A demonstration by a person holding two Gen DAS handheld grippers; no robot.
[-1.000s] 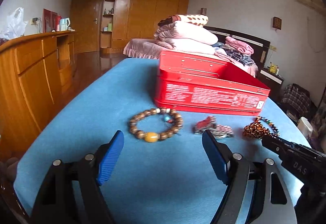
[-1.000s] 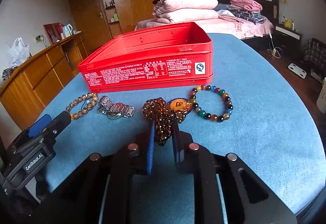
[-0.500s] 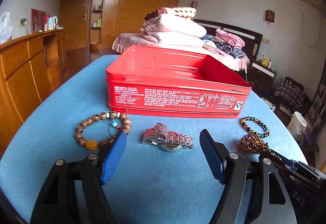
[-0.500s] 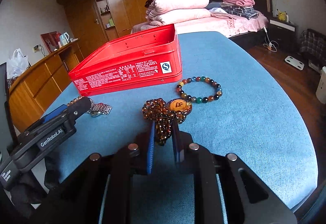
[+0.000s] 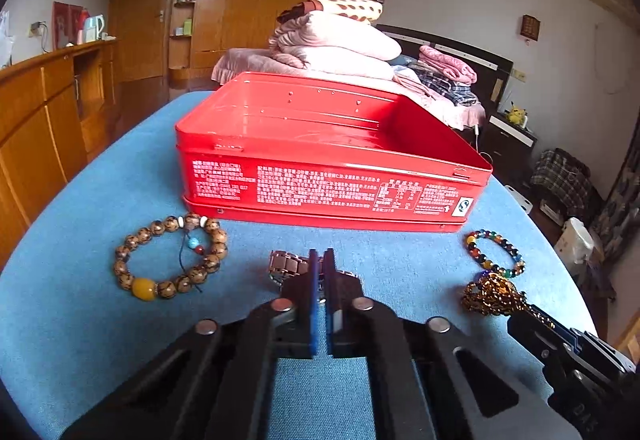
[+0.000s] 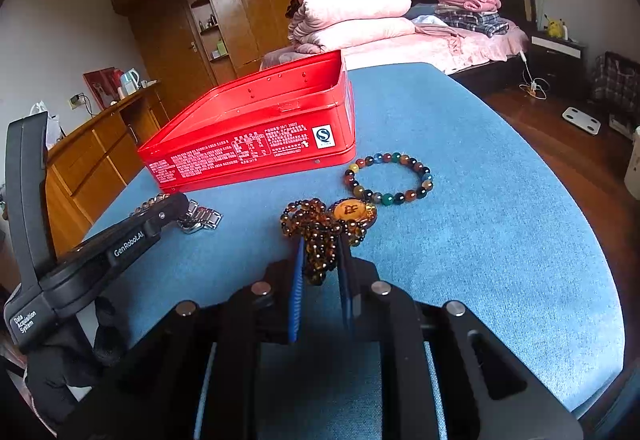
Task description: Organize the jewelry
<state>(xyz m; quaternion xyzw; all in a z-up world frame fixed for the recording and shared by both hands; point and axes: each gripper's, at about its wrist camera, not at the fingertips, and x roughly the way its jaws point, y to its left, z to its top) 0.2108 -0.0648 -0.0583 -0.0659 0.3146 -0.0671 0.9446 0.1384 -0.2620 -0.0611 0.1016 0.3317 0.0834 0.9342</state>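
Your left claw [image 5: 319, 272] is pinched nearly closed on the metal watch [image 5: 286, 266] lying on the blue counter [image 5: 100, 200], just in front of the open red tin [image 5: 328, 176]. Your right claw [image 6: 320, 272] grips the amber bead strand [image 6: 320, 236], beside the multicolored bracelet [image 6: 388, 176]; the wooden bracelet [image 5: 170, 258] lies toward the counter's left edge

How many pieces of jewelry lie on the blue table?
4: wooden bead bracelet at left, metal watch in the left gripper, amber bead necklace in the right gripper, multicolored bracelet beyond it.
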